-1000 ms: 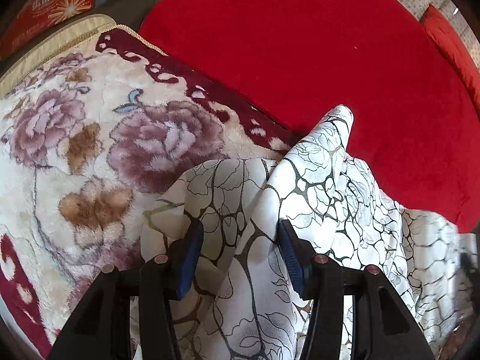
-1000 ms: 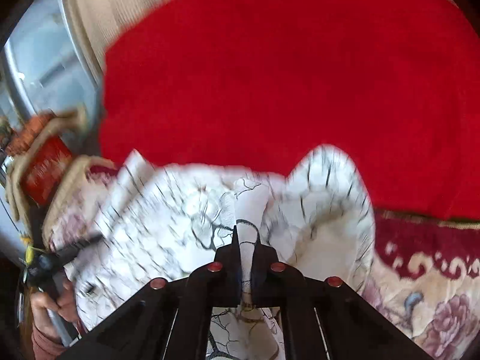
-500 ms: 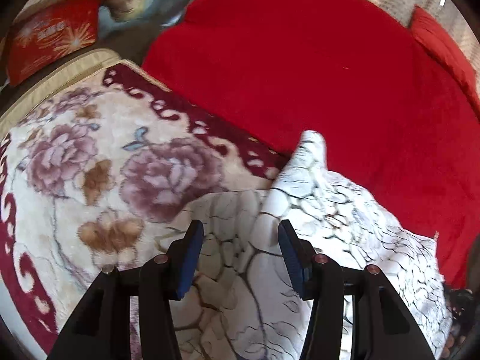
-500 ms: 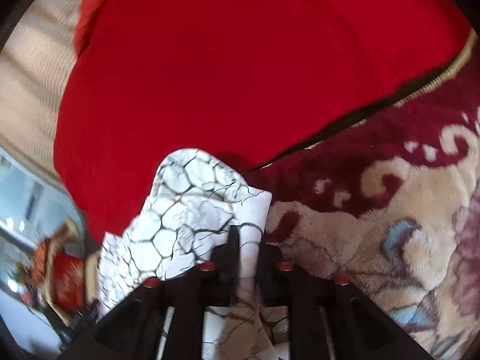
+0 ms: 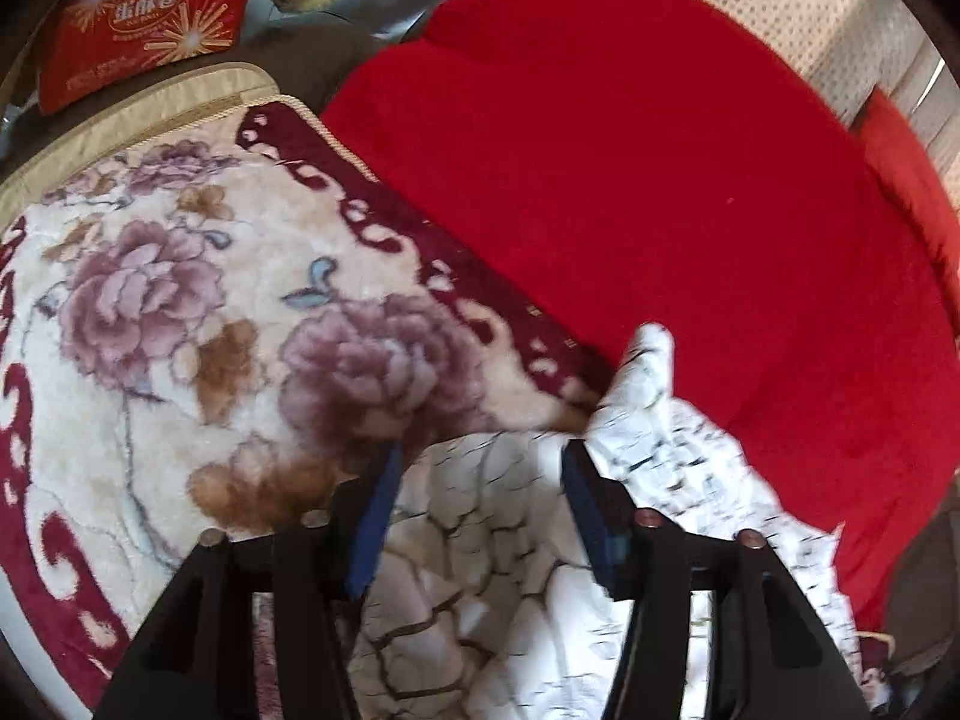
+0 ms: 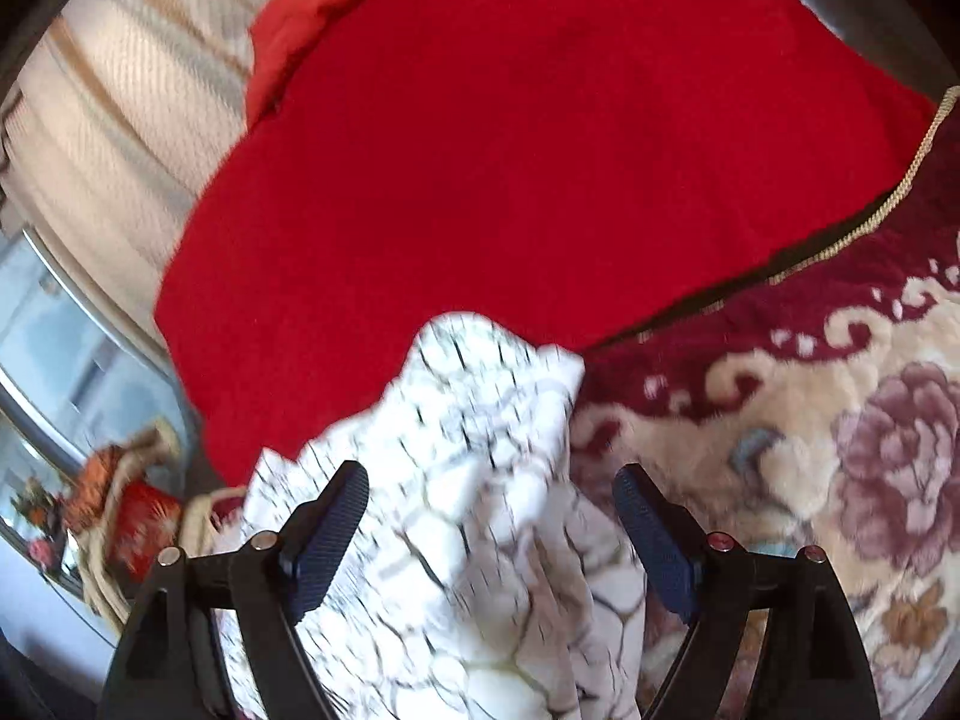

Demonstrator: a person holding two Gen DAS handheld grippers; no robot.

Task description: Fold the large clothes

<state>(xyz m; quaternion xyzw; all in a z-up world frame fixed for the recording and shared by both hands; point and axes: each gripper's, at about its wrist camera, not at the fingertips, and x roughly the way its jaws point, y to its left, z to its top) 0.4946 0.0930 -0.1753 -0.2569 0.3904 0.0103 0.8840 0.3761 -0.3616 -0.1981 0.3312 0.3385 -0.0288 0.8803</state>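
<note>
Left wrist view: the left gripper (image 5: 477,474) is seen with its fingers (image 5: 375,516) parted and opening. The white garment with a black crackle print (image 5: 480,570) lies between them, but the blue pads are not pressed on it. The garment is heaped on the floral blanket (image 5: 168,312), its far corner reaching the edge of the red blanket (image 5: 660,180). A red box (image 5: 144,12) is noted beyond the floral blanket, at upper left.

Right wrist view: the right gripper (image 6: 489,504) is recorded with fingers (image 6: 327,531) spread wide and opening. The garment (image 6: 480,480) is piled between them, blurred, and no pad is seen gripping it. The garment rests where the red blanket (image 6: 510,150) and the floral blanket (image 6: 840,450) meet.
</note>
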